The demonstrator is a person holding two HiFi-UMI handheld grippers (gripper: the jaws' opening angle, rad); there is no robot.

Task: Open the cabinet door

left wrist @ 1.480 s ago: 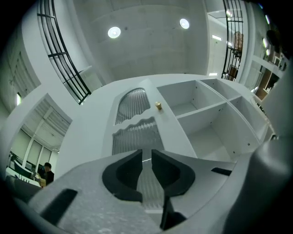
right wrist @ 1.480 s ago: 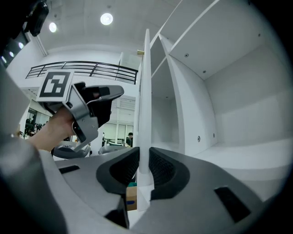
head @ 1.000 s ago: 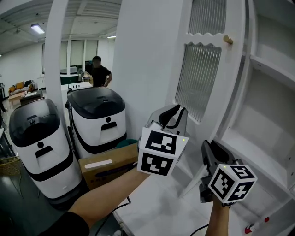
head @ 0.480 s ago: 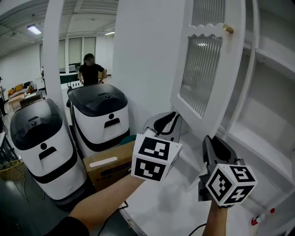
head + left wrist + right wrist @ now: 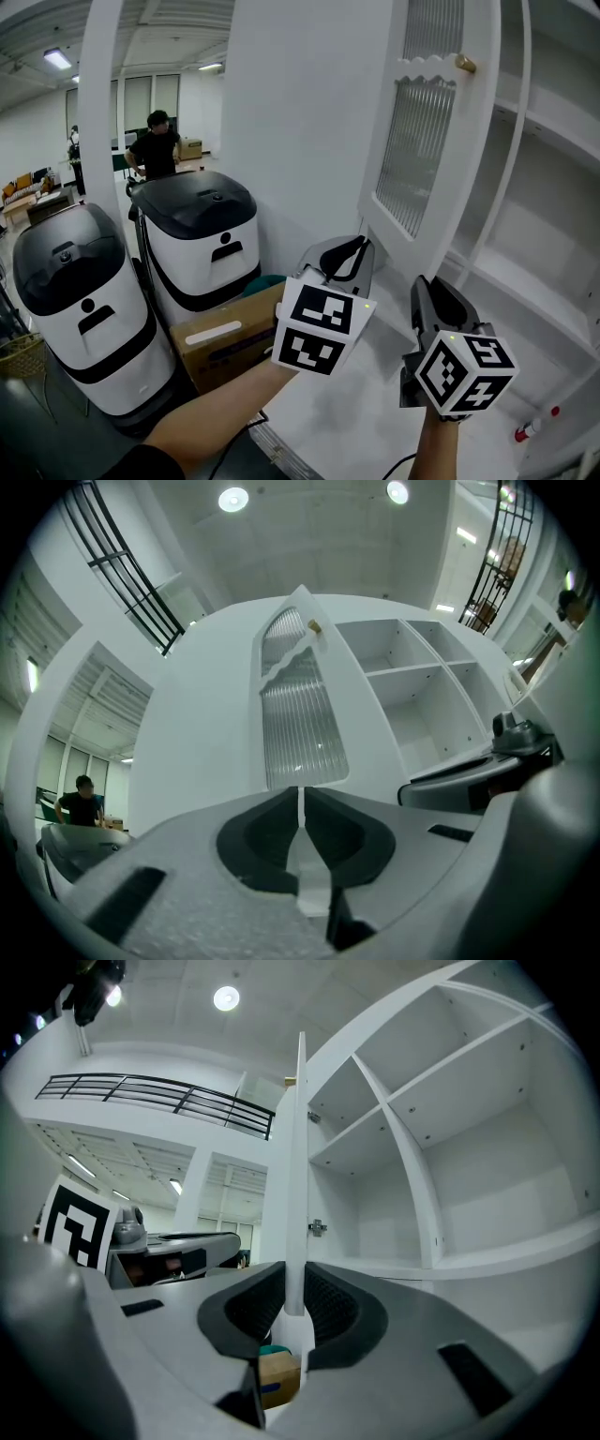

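Note:
The white cabinet door [image 5: 441,122] with a ribbed glass pane and a brass knob [image 5: 462,64] stands swung out from the open shelves [image 5: 553,234]. My right gripper [image 5: 427,286] points up at the door's lower corner. In the right gripper view the door's thin edge [image 5: 300,1147] runs down between the jaws, and the right gripper [image 5: 293,1283] is shut on it. My left gripper [image 5: 359,244] hovers left of it, below the pane and off the door. The left gripper [image 5: 300,794] has just been closing; only a thin slit remains, with nothing in it. The door [image 5: 300,714] rises ahead.
Two white and black machines [image 5: 192,234] [image 5: 80,291] stand on the floor at left, with a cardboard box [image 5: 230,333] between them and the white counter [image 5: 347,412]. A red-capped marker [image 5: 534,427] lies at lower right. A person [image 5: 155,145] stands far back. A white column [image 5: 98,94] rises at left.
The door's lower edge has drawn right and away from the left gripper, with the right gripper at its corner. The left gripper has sunk a little. The person at the back walked left.

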